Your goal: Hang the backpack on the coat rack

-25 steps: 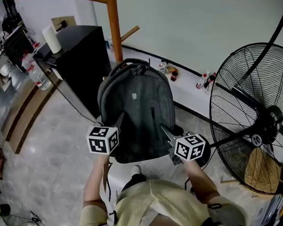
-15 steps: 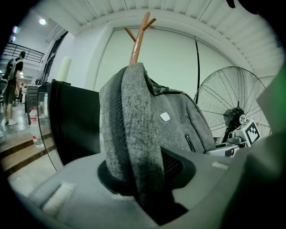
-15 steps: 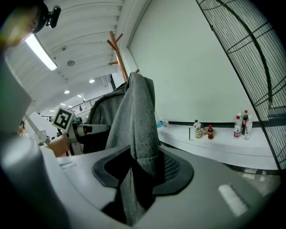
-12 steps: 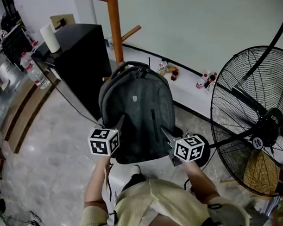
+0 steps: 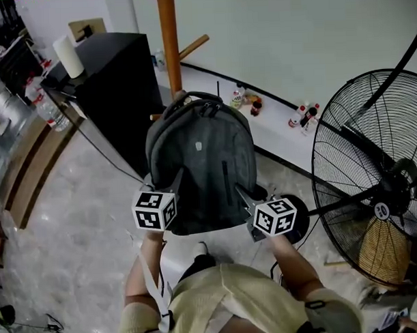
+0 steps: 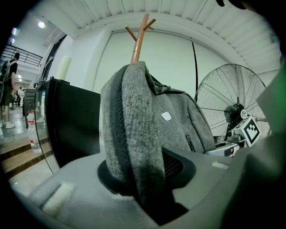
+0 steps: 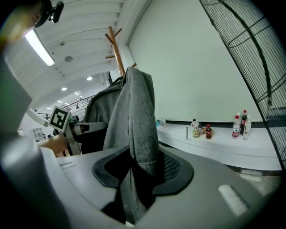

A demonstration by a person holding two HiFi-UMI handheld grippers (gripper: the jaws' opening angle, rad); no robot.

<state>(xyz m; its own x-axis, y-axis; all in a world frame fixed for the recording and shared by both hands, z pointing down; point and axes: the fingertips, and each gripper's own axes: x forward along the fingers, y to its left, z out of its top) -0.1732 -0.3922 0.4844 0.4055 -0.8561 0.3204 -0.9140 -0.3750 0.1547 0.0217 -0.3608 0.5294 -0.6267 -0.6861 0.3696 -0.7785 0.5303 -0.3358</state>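
Grey backpack [image 5: 200, 163] clamped by left gripper [image 5: 175, 178], right gripper [image 5: 241, 193]; both tilted slightly down.

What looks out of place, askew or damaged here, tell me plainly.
Nothing stands out. The backpack is upright and intact, clamped at its lower sides by the left gripper and the right gripper, in front of the coat rack. The bottles on the white ledge by the wall stand upright; nothing is spilled.

No print on the backpack [image 5: 202, 169] or bottles [image 5: 308, 116] is legible.
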